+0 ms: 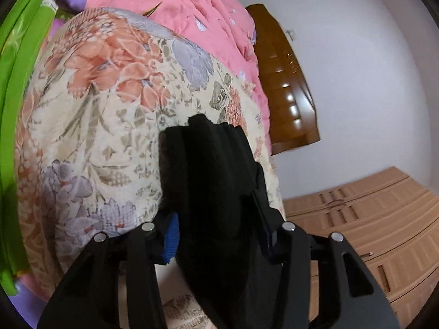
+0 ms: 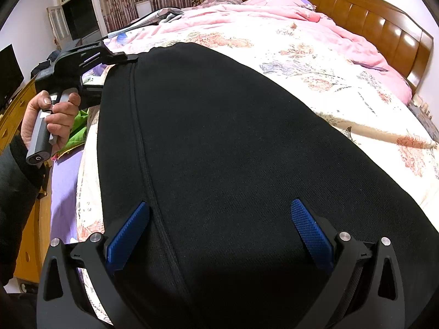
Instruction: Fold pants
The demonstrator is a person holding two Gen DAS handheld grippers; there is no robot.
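Pants [image 2: 233, 150], black knit, lay spread flat on the floral bedspread [image 2: 343, 63], one long seam running down the left side of the right wrist view. They covered most of the near bed; a pink quilt [image 2: 274, 13] sat bunched toward the wooden headboard [image 2: 370, 19], well apart from the work.

Left gripper [image 1: 216, 219] was at the far corner of the garment. In its own view a thick bunch of black cloth filled the space between the blue pads [image 1: 171, 235], and the jaws stood narrow around it. I judged the pads were bearing on the cloth, though the fabric hid the right-hand pad almost wholly, so the bite could have been partial. From the right wrist view I saw the person's hand [image 2: 55, 115] on the handle, with that gripper's tip at the pants' edge. Taking the corner there made sense: it gives a handle for carrying one end over the other.

Right gripper [image 2: 219, 233] hovered over the near part of the pants, jaws wide, nothing between the pads, no cloth pinched. I read it as waiting, placed low and close so it could take the near edge or pin the cloth while the left lifted.

Fold not yet made; garment one flat layer as far as I could see
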